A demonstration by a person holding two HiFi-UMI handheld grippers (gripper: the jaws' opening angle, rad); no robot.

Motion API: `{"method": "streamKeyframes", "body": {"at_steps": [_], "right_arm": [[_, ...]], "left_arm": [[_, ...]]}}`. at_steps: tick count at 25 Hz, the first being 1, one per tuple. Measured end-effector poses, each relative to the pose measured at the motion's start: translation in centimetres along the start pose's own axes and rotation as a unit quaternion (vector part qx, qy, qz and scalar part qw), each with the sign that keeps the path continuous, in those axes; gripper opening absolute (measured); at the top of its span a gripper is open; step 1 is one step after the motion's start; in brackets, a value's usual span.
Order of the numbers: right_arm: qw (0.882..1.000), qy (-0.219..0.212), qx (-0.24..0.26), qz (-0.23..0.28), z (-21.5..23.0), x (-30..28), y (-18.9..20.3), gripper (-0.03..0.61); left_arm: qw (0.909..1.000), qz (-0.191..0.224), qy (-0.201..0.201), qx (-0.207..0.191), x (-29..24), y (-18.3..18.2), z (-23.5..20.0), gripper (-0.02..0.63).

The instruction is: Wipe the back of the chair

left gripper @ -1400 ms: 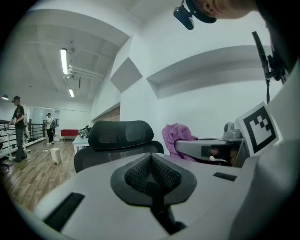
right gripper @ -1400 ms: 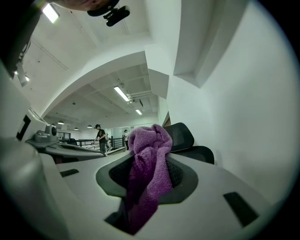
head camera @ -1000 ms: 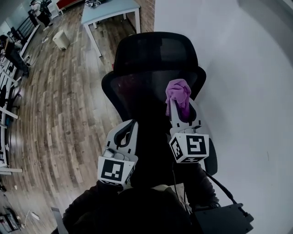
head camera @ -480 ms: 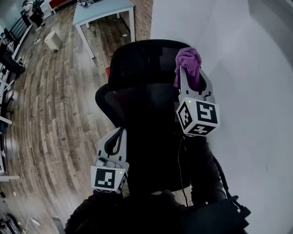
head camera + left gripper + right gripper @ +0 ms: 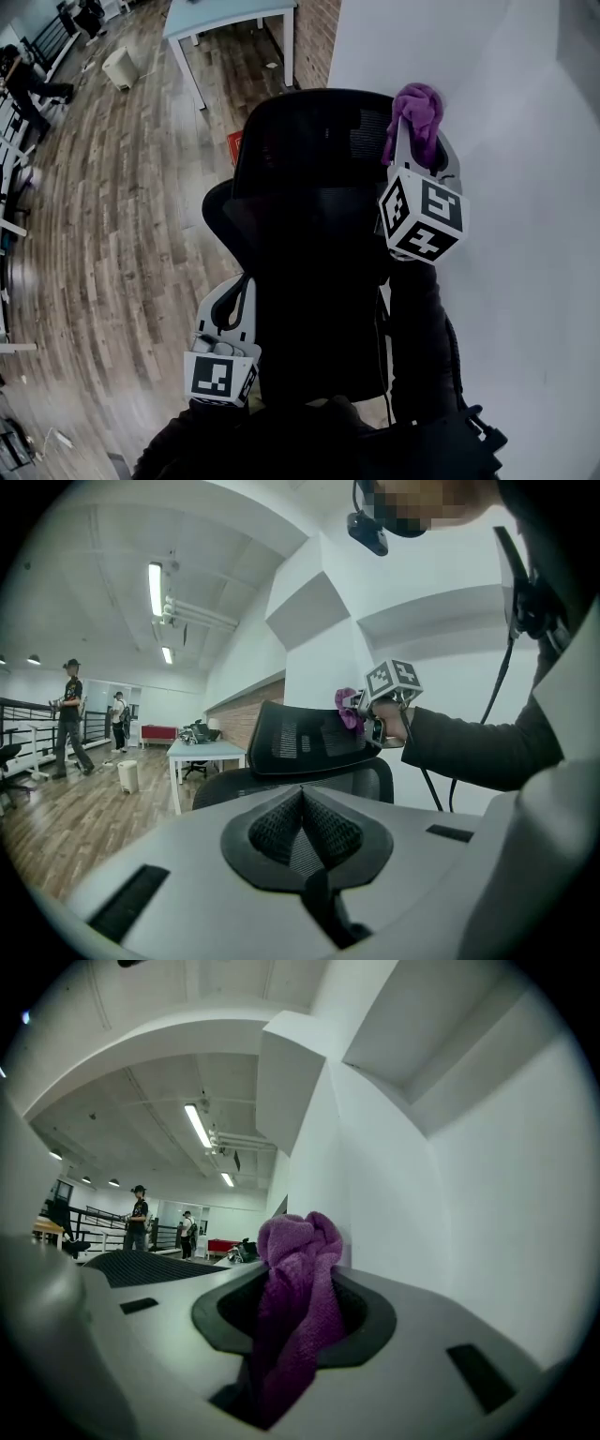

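— Listing right gripper (image 5: 418, 141): contents?
— Purple cloth (image 5: 419, 103), clamped between fingers, bunched past their tips at chair (image 5: 309, 178) headrest's top edge.
— And left gripper (image 5: 242, 286)?
— Fingers closed together, empty, beside chair back.

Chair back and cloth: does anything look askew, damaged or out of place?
Nothing stands out. The chair looks intact and upright. The purple cloth is bunched in the right tool at its upper right corner. The left tool is shut and empty beside it.

fuzzy cloth (image 5: 417, 111), mesh chair back (image 5: 309, 159)
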State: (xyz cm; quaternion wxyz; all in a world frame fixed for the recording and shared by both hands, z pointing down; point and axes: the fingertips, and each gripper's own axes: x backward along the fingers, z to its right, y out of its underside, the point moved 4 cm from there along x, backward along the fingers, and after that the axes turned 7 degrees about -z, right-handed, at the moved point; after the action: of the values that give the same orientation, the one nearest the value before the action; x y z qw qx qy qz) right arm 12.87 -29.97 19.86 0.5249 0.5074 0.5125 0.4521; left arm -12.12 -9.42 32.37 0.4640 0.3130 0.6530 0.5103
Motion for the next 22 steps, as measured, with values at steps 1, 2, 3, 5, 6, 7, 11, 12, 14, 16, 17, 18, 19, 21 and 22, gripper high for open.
{"method": "streamKeyframes", "body": {"at_steps": [1,2,3,5,6,7,11,12,14,16,17,18,19,21,22], "right_arm": [[1.000,-0.001,0.003,-0.003,-0.3,-0.3,0.1,0.119],[1.000,-0.003,0.006,-0.006,-0.6,-0.6,0.2,0.118],[1.000,-0.005,0.009,-0.008,-0.9,-0.8,0.3,0.118],[1.000,-0.011,0.014,-0.011,-1.5,-1.0,0.4,0.118],[1.000,-0.013,0.015,-0.012,-1.8,-1.1,0.3,0.118],[1.000,-0.016,0.017,-0.012,-2.1,-1.2,0.3,0.118],[0.999,-0.030,0.022,-0.015,-3.6,-1.5,0.3,0.118],[0.999,-0.033,0.023,-0.016,-4.1,-1.6,0.4,0.118],[0.999,-0.041,0.025,-0.018,-4.9,-1.7,0.5,0.118],[0.998,-0.048,0.027,-0.020,-5.7,-1.9,0.6,0.118],[0.998,-0.052,0.028,-0.020,-6.1,-2.0,0.6,0.118],[0.998,-0.056,0.030,-0.021,-6.5,-2.0,0.6,0.118],[0.997,-0.060,0.032,-0.021,-7.0,-2.0,0.6,0.118],[0.997,-0.068,0.033,-0.022,-7.9,-2.0,0.7,0.118],[0.997,-0.073,0.034,-0.022,-8.4,-1.9,0.8,0.118]], "left_arm": [[1.0000,-0.001,0.000,0.001,-0.2,0.1,-0.1,0.009],[1.0000,-0.001,0.000,0.002,-0.4,0.1,-0.2,0.009],[1.0000,-0.002,0.000,0.003,-0.4,0.2,-0.2,0.009],[1.0000,-0.003,0.000,0.005,-0.4,0.4,-0.5,0.009],[1.0000,-0.004,0.000,0.007,-0.3,0.4,-0.6,0.009],[1.0000,-0.004,-0.001,0.008,-0.3,0.4,-0.8,0.009],[0.9999,-0.002,-0.005,0.014,0.1,0.7,-1.6,0.009],[0.9999,-0.003,-0.006,0.016,0.3,0.8,-1.8,0.009],[0.9998,-0.002,-0.009,0.018,0.6,1.0,-2.2,0.009],[0.9997,0.000,-0.011,0.021,0.9,1.1,-2.6,0.009],[0.9997,0.000,-0.013,0.022,1.0,1.2,-2.7,0.009],[0.9996,0.001,-0.014,0.023,1.2,1.3,-2.8,0.009],[0.9996,0.001,-0.016,0.024,1.4,1.3,-2.9,0.009],[0.9994,0.000,-0.022,0.027,1.9,1.5,-3.3,0.009],[0.9993,-0.001,-0.025,0.029,2.2,1.6,-3.6,0.009]]}}
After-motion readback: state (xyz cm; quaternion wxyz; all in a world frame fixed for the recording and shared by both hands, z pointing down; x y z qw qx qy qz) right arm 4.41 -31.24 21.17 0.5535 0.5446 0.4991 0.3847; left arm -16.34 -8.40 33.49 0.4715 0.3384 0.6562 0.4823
